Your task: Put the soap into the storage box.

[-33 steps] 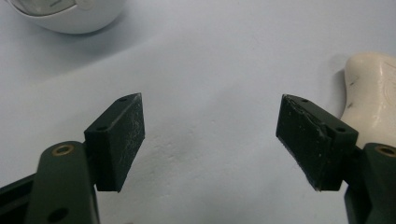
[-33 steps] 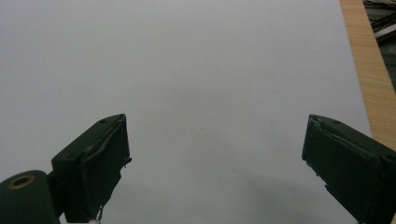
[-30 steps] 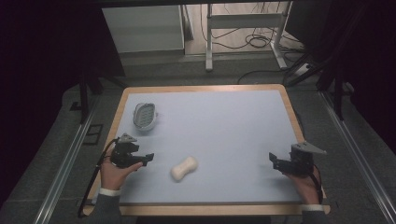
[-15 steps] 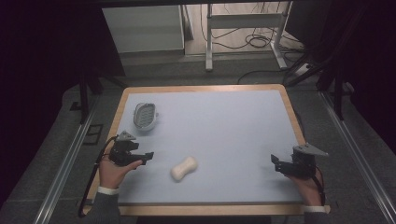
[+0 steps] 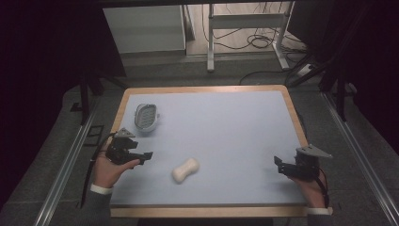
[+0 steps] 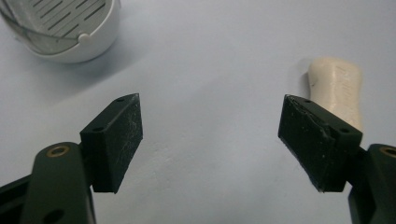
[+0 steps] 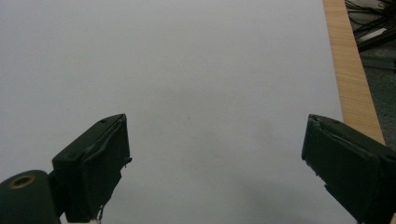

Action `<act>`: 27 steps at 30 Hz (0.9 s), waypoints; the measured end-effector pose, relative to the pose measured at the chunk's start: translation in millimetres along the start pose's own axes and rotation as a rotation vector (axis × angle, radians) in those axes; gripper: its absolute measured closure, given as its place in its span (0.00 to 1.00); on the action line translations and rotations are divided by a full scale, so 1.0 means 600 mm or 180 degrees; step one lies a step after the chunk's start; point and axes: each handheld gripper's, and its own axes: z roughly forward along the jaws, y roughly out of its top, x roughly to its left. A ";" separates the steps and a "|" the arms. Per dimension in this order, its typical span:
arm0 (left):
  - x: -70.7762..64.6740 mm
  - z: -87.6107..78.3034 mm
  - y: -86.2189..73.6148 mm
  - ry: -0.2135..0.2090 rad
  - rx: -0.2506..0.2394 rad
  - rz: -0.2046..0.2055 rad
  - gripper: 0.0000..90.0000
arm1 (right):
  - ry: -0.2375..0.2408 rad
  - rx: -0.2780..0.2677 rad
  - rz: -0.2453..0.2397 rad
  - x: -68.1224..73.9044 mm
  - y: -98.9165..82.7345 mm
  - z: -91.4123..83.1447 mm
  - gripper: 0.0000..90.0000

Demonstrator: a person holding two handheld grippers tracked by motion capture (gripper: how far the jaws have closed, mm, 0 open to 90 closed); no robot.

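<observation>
A cream, bone-shaped bar (image 5: 185,170) lies on the pale blue tabletop, near the front and left of centre. A white slotted dish (image 5: 145,116) sits at the back left. My left gripper (image 5: 148,156) hovers just left of the bar, pointing right. Its jaws have just been opening and stand wide with nothing between them. In the left gripper view, the left gripper (image 6: 210,135) has the bar (image 6: 337,88) beyond its right jaw and the dish (image 6: 60,28) at the top left. My right gripper (image 5: 277,165) rests open near the front right edge; in the right gripper view the right gripper (image 7: 215,154) spans bare tabletop.
The table (image 5: 291,108) has a wooden rim (image 7: 348,70) close to the right gripper. Beyond the far edge are a metal frame's legs (image 5: 211,42) and cables (image 5: 256,42) on the floor. Rails run along both sides.
The left gripper has lifted a little off the tabletop and its jaws stand slightly wider. The bar, the dish and the right gripper stay where they were.
</observation>
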 end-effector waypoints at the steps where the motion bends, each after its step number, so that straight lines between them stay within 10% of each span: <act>1: -0.002 -0.001 0.003 0.0005 0.0024 0.0000 0.25 | -0.0002 0.0001 0.0001 0.000 0.000 0.000 0.08; 27: -0.057 0.027 0.040 -0.0016 0.0350 0.0307 0.22 | -0.0045 0.0019 0.0008 -0.005 -0.003 -0.003 0.08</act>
